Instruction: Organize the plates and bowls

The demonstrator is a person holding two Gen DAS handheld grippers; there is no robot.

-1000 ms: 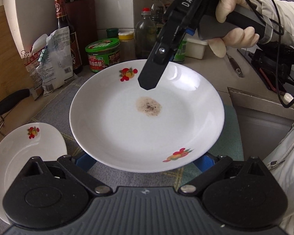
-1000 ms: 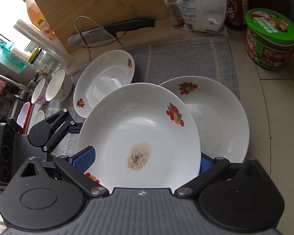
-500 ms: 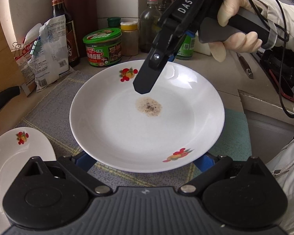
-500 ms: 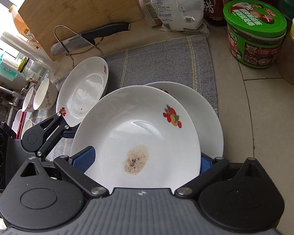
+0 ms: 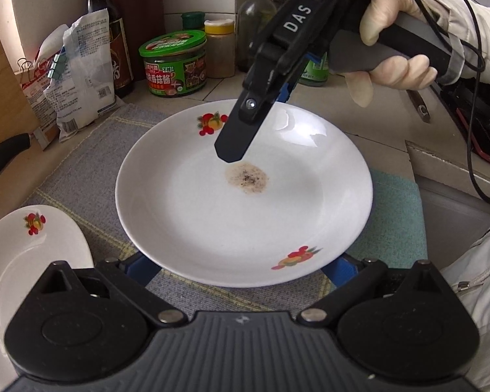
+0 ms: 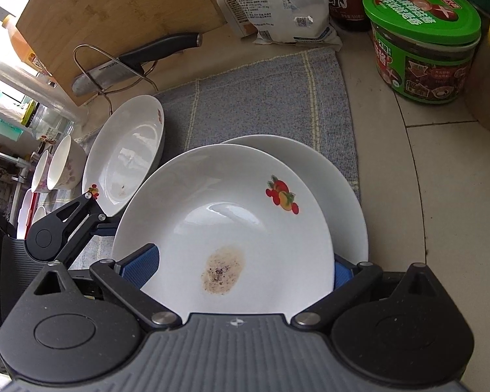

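A white fruit-print plate with a brown stain (image 5: 245,196) (image 6: 232,228) is carried above the grey mat (image 6: 261,98). My left gripper (image 5: 240,263) (image 6: 81,219) has its wide jaws under the plate, blue pads against the underside, shut on it. My right gripper (image 6: 241,268) (image 5: 261,121) straddles the far rim with wide jaws. Its upper finger (image 5: 235,140) hangs over the plate near the stain, and the lower pad is behind the rim. I see no pad pressing. A second white plate (image 6: 346,189) lies on the mat, mostly covered by the carried one. A third plate (image 6: 127,153) (image 5: 32,254) lies to the left.
Two bowls (image 6: 65,166) stand left of the third plate. A cutting board (image 6: 114,9) and a knife (image 6: 140,55) on a wire stand are at the back. A green-lidded jar (image 6: 421,42), bottles and bags line the wall. A gloved hand (image 5: 392,58) holds the right gripper.
Both grippers moved with the stained plate over the plate on the mat, which is now covered more. The right gripper's upper finger slid closer to the stain.
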